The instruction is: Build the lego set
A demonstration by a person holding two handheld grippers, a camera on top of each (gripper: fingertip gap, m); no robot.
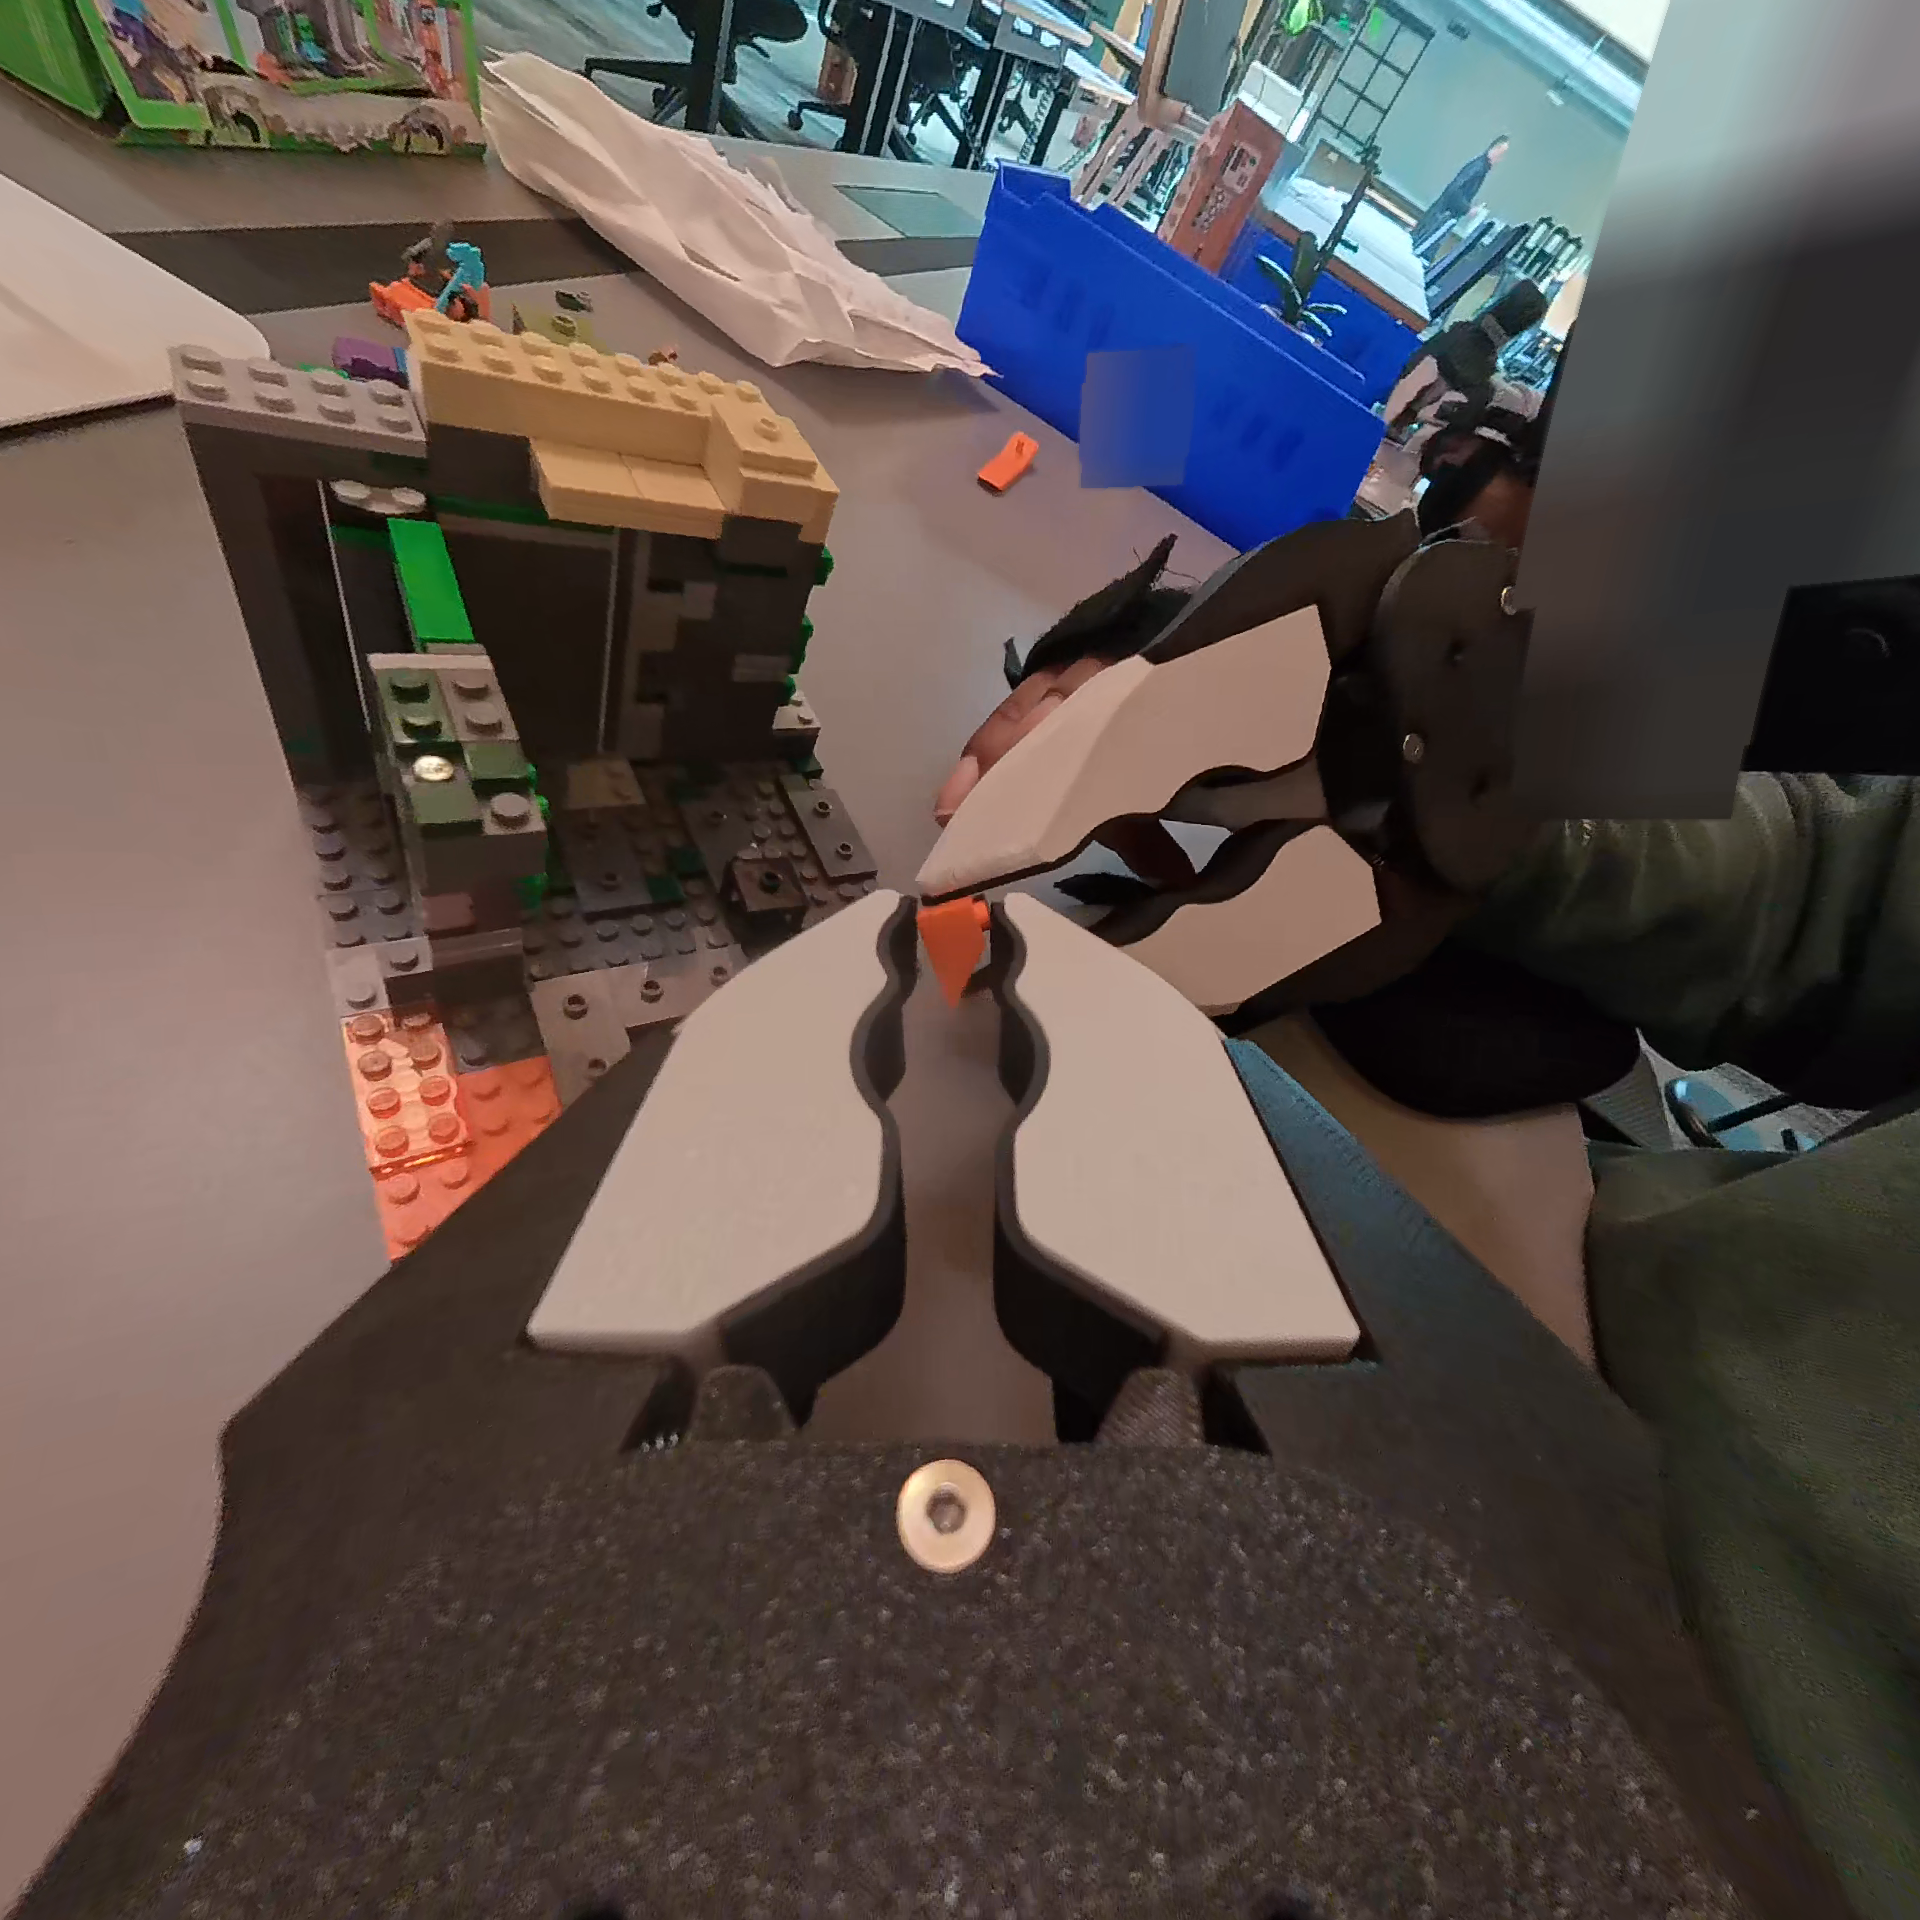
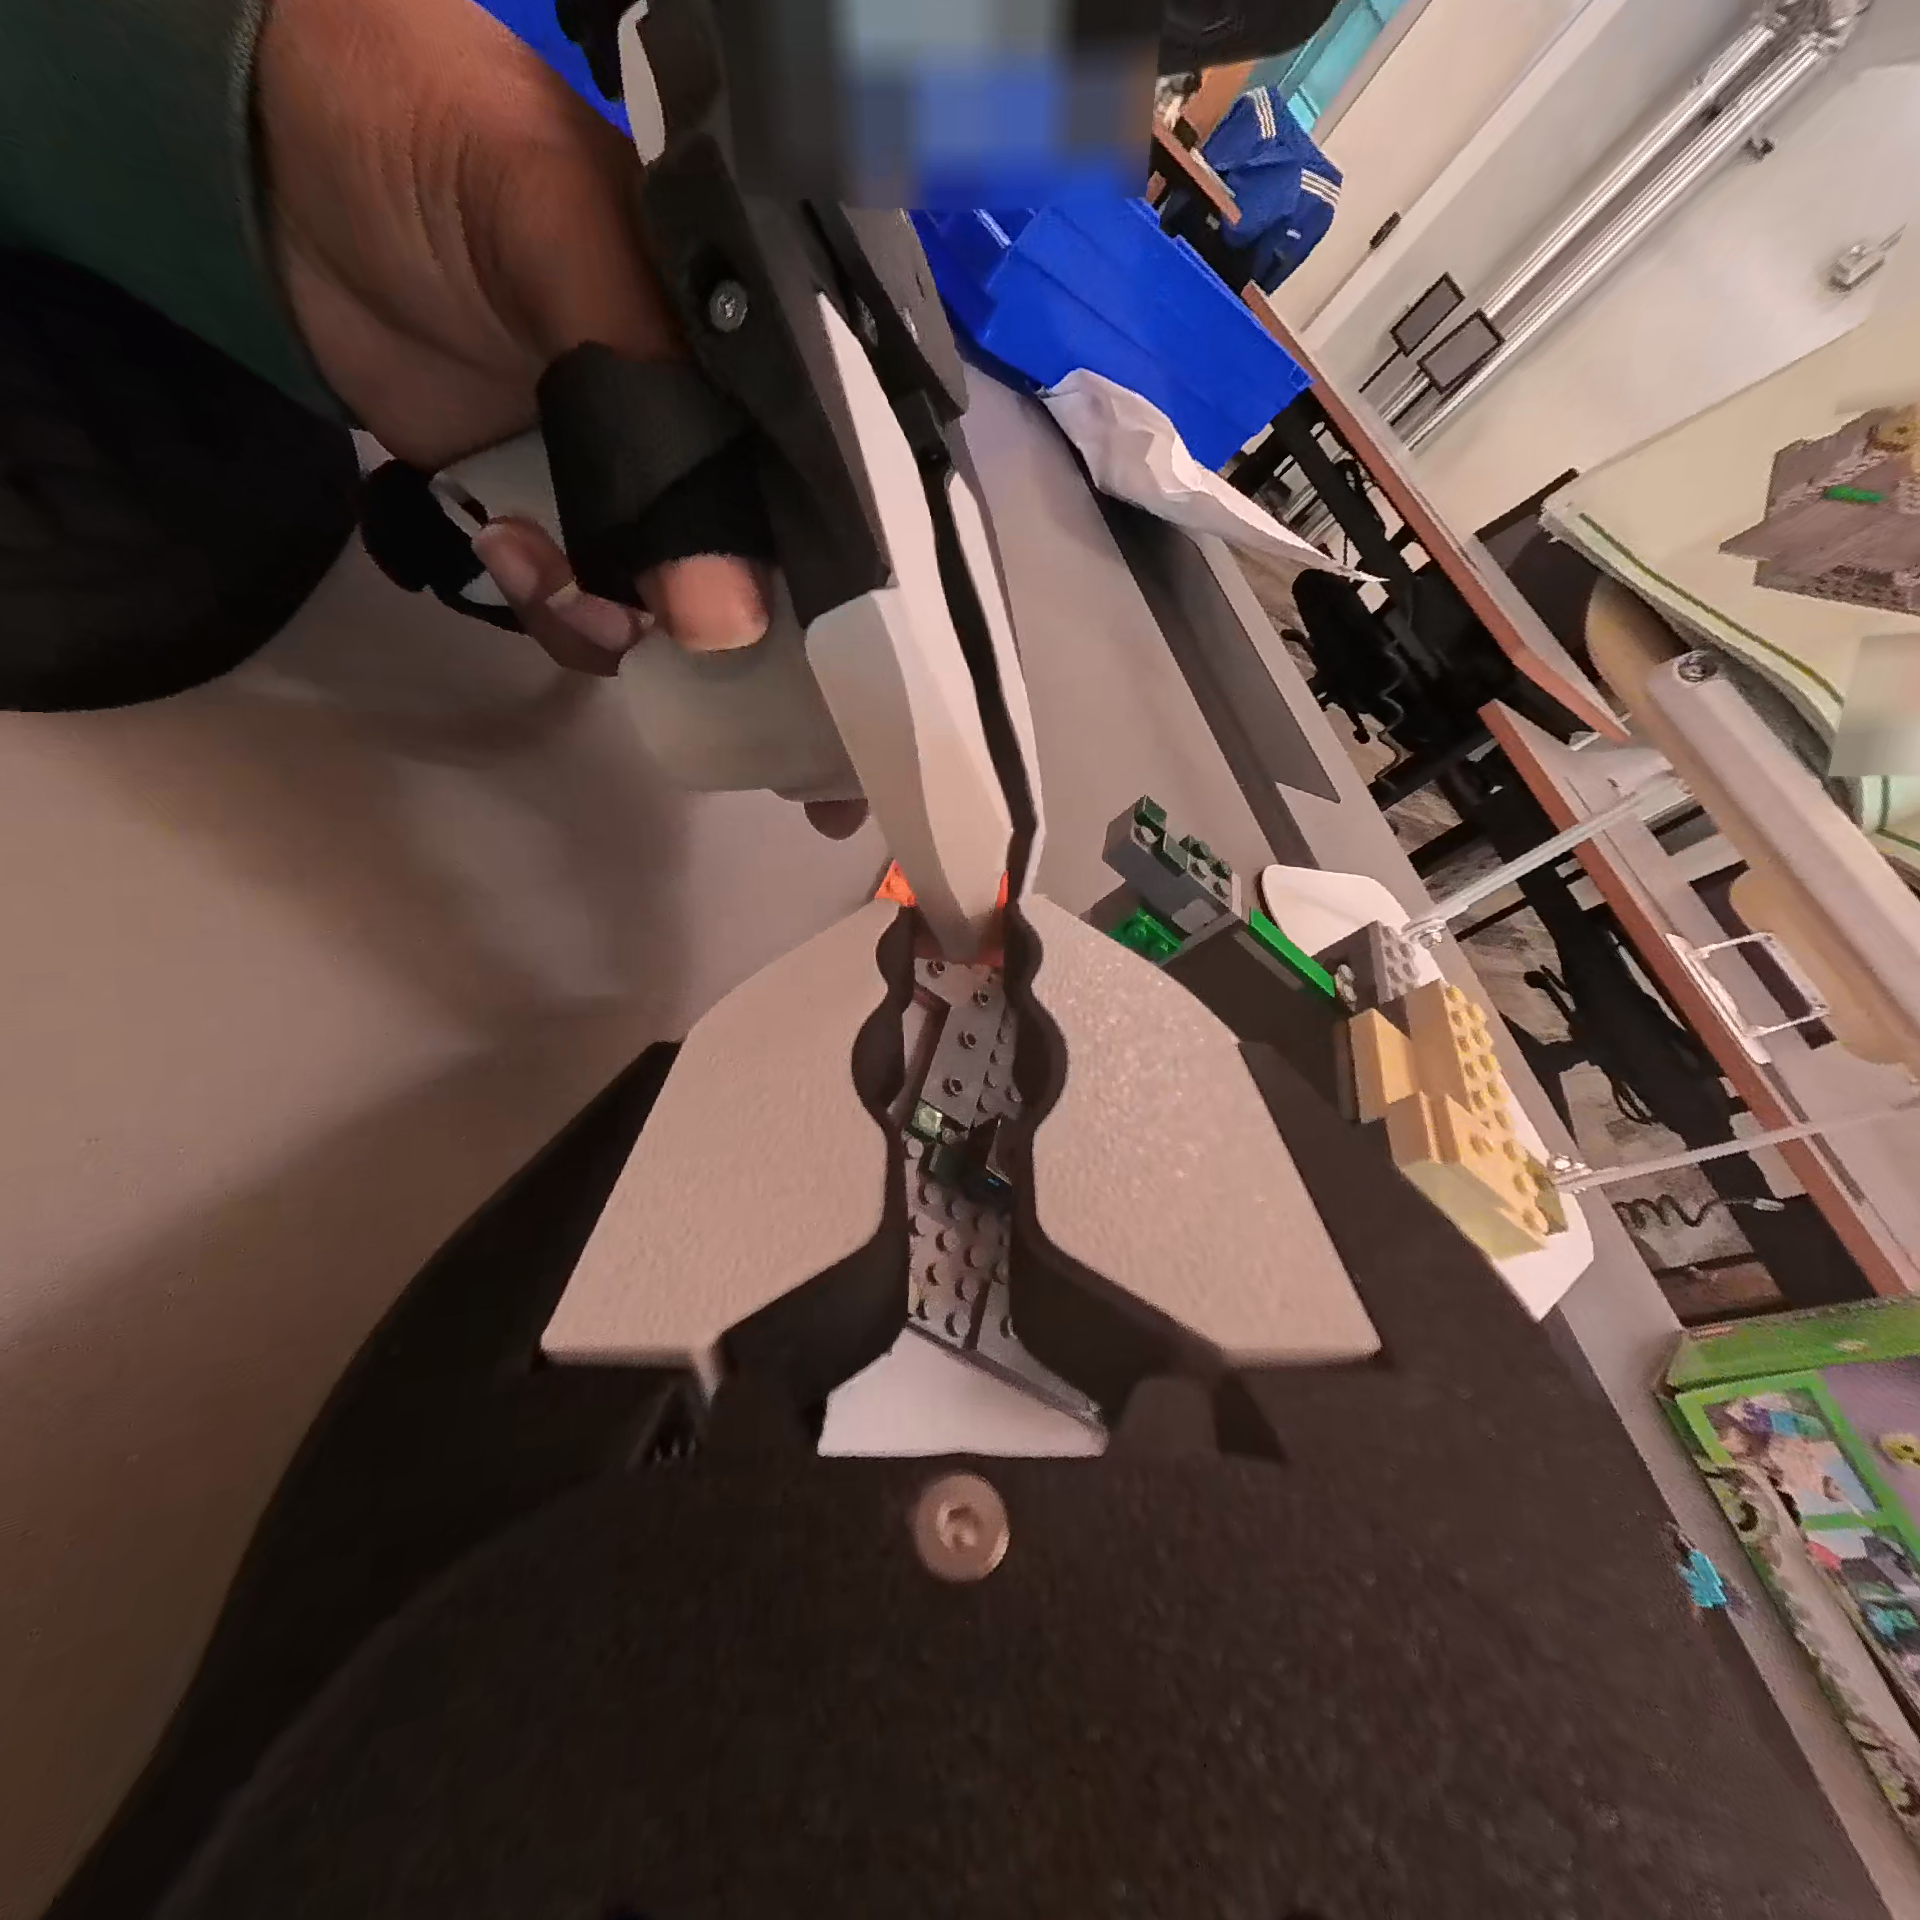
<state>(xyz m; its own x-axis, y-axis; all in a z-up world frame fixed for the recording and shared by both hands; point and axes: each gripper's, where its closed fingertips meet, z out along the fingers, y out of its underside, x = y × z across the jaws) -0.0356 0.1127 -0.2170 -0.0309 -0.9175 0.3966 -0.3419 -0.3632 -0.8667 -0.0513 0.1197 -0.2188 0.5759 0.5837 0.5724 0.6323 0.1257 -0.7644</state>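
A dark grey, green and tan lego building (image 1: 520, 675) stands on a studded base with an orange corner (image 1: 468, 1122), left of both grippers. My left gripper (image 1: 951, 914) is shut on a small orange piece (image 1: 951, 956) and holds it just right of the base. My right gripper comes in from the right, and its upper finger (image 1: 1091, 748) touches the top of that piece. In the right wrist view my right gripper (image 2: 956, 920) closes around the orange piece (image 2: 896, 885) and the left gripper's fingers (image 2: 935, 727). The build (image 2: 966, 1143) lies below.
A blue bin (image 1: 1195, 343) stands at the back right with a loose orange piece (image 1: 1006, 460) in front of it. Crumpled white paper (image 1: 727, 229), a green lego box (image 1: 291, 83) and small loose figures (image 1: 436, 281) lie behind the build. A white tray (image 1: 83, 312) sits far left. Both grippers' tips are close together, under 4 cm apart.
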